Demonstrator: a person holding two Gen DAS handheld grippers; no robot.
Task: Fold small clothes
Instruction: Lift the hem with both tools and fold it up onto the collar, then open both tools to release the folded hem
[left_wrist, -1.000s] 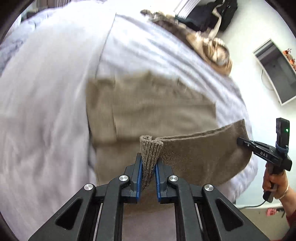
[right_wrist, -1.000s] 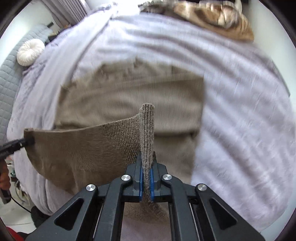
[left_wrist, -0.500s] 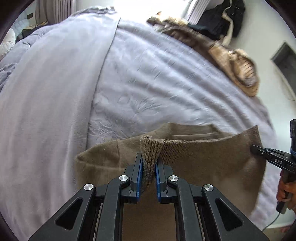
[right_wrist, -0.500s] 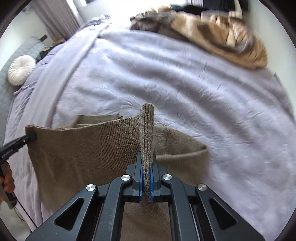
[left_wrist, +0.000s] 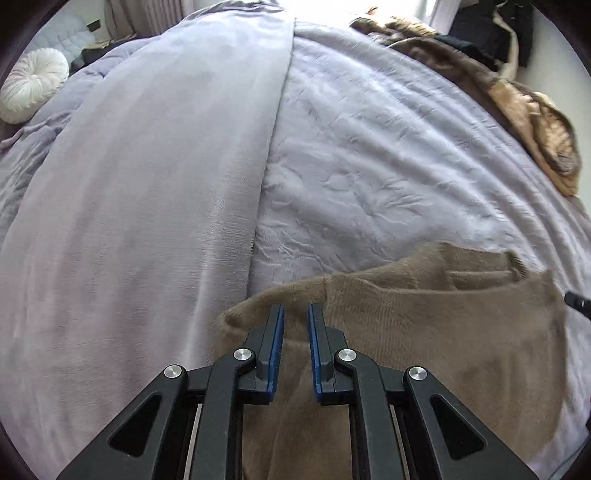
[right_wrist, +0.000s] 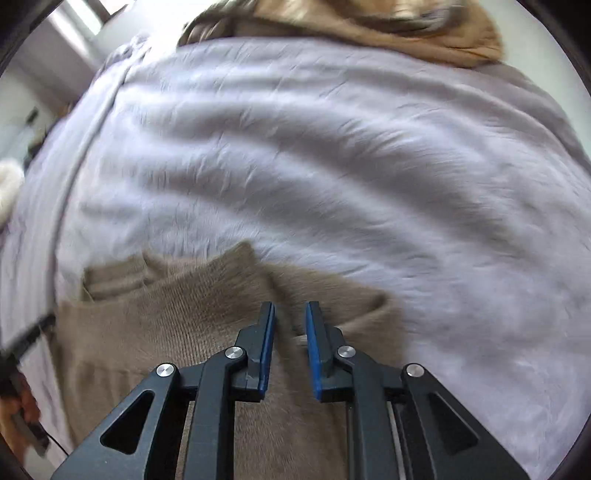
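Note:
A brown knitted garment (left_wrist: 436, 332) lies folded over on the lilac bed cover (left_wrist: 369, 147). My left gripper (left_wrist: 296, 312) is open and empty, its fingers just above the garment's left folded edge. In the right wrist view the same garment (right_wrist: 166, 317) lies flat, and my right gripper (right_wrist: 290, 310) is open and empty over its right part. The tip of the right gripper shows at the right edge of the left wrist view (left_wrist: 578, 304). The left gripper shows blurred at the left edge of the right wrist view (right_wrist: 29, 336).
A smooth lilac blanket (left_wrist: 147, 184) covers the bed's left half. A pile of tan and brown clothes (left_wrist: 535, 118) lies at the far right corner; it also shows in the right wrist view (right_wrist: 388, 26). A white round cushion (left_wrist: 31, 86) sits far left.
Both grippers carried the garment's edge over and forward, laid it down folded, then opened and let go. The knitted edge no longer stands between the fingers.

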